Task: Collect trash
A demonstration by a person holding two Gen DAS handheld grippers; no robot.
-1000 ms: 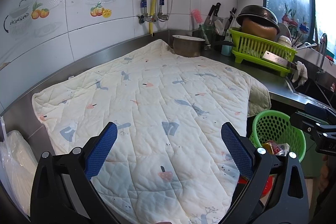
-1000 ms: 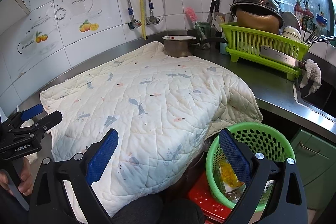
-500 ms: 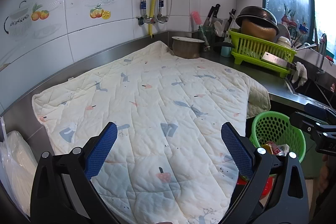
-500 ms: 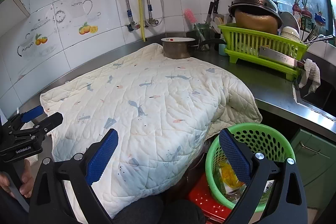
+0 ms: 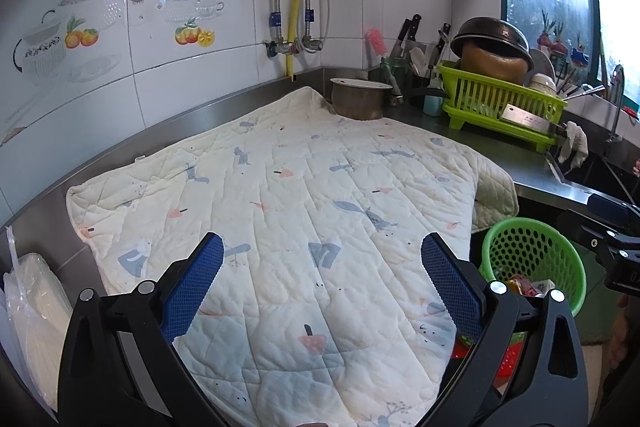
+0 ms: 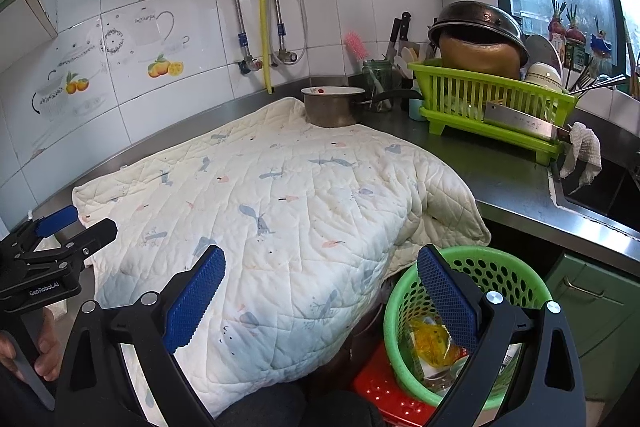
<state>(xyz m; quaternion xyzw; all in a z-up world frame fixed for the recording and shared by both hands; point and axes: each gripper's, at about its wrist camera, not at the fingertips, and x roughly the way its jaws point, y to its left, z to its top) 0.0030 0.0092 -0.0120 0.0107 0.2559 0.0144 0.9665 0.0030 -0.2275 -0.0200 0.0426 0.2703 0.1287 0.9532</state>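
Trash [image 6: 434, 345] sits in the green perforated basket [image 6: 500, 269], which stands upright with its mouth facing up, below the counter edge and beside the overhanging corner of the quilted cloth [image 6: 288, 203]. Only the right wrist view looks down into it: crumpled yellow wrapper and clear packaging, no long axis I can make out. From the left wrist view the basket [image 5: 532, 251] shows just a few wrapper scraps at its rim, but a plastic bag [image 5: 28, 307] at the cloth's far end appears there alone. Left gripper [image 5: 320, 283] and right gripper [image 6: 318, 289] both hang with jaws spread wide, empty, above the cloth
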